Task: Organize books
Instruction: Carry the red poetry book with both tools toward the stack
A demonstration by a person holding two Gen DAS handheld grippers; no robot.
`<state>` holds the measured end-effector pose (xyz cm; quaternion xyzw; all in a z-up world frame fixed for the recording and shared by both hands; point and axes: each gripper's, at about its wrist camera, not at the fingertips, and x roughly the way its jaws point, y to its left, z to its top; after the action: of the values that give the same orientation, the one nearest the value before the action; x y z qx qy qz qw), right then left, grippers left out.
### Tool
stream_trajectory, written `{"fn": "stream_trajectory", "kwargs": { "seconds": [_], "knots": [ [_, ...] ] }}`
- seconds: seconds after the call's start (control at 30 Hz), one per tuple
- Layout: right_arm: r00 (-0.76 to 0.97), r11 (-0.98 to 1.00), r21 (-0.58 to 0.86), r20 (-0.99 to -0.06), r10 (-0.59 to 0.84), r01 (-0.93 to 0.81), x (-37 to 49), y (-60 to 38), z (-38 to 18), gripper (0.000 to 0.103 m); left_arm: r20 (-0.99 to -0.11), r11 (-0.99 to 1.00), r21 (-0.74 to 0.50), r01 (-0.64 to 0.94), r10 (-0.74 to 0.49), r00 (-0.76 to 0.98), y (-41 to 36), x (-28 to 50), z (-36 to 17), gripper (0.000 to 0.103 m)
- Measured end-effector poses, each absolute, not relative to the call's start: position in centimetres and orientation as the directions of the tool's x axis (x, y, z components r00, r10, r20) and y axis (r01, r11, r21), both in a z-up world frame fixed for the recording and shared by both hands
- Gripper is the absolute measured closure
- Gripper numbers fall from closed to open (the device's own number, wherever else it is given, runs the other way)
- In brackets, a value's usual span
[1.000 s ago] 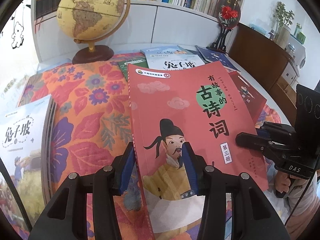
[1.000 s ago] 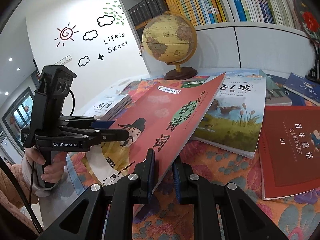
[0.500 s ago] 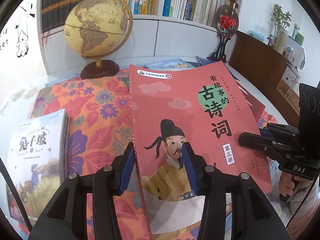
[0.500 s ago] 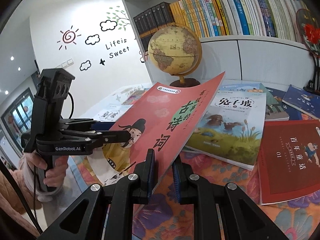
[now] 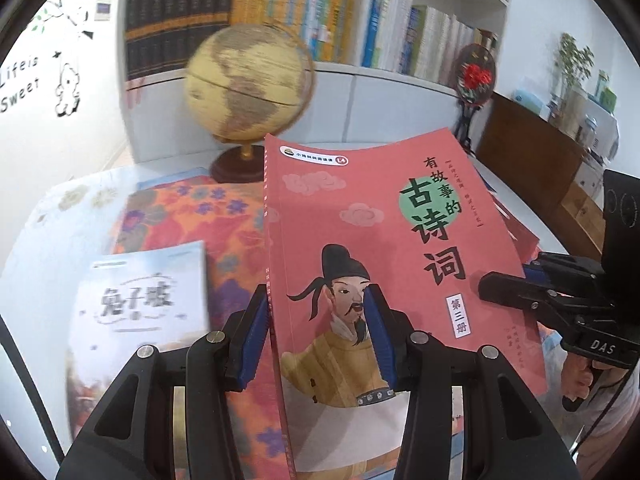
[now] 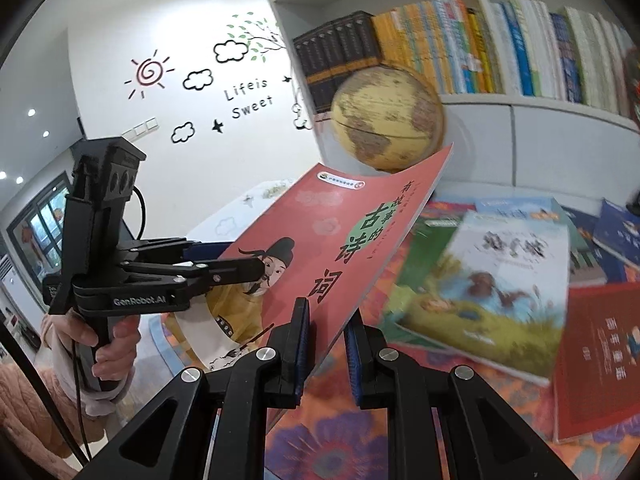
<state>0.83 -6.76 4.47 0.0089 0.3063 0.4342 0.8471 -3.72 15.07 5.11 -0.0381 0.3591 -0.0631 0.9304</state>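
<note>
A pink book (image 5: pixel 380 240) with a robed figure on its cover hangs tilted above the table, held by both grippers. My left gripper (image 5: pixel 316 336) is shut on its lower spine corner, one blue pad on the cover and the other against the spine. From the right, my right gripper (image 5: pixel 486 288) clamps the book's outer edge. In the right wrist view the same pink book (image 6: pixel 340 240) slants up toward the globe, its edge pinched in my right gripper (image 6: pixel 326 348). The left gripper (image 6: pixel 256 266) grips its far side, with a hand (image 6: pixel 108 344) on the handle.
A globe (image 5: pixel 248 84) stands behind the book, below a bookshelf (image 6: pixel 500 48) packed with upright books. On the floral tablecloth (image 5: pixel 224 232) lie a white book (image 6: pixel 480 280), a red book (image 6: pixel 600 352) and several others. A dark cabinet (image 5: pixel 532 148) stands at the right.
Both grippers have risen together with the pink book, lifting it clear of the table. The shelf and globe now fill more of both views.
</note>
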Motion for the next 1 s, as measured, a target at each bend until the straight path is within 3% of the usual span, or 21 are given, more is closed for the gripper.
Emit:
{"fn": "stream_trajectory", "kwargs": {
  "seconds": [0.5,1.0],
  "knots": [
    [0.323,0.519,0.29,-0.519,0.791,-0.804,1.0,7.0,5.8,0.086,-0.614,0.983,-0.174,-0.066,-0.055,0.787,28.1,-6.5,6.4,0.06],
    [0.201,0.493,0.383,-0.592,0.78,-0.781,3.0,13.8,-0.3,0.086,-0.725,0.949,-0.255,-0.183,-0.063,0.686,34.6,-5.2,0.4,0.06]
  ]
}}
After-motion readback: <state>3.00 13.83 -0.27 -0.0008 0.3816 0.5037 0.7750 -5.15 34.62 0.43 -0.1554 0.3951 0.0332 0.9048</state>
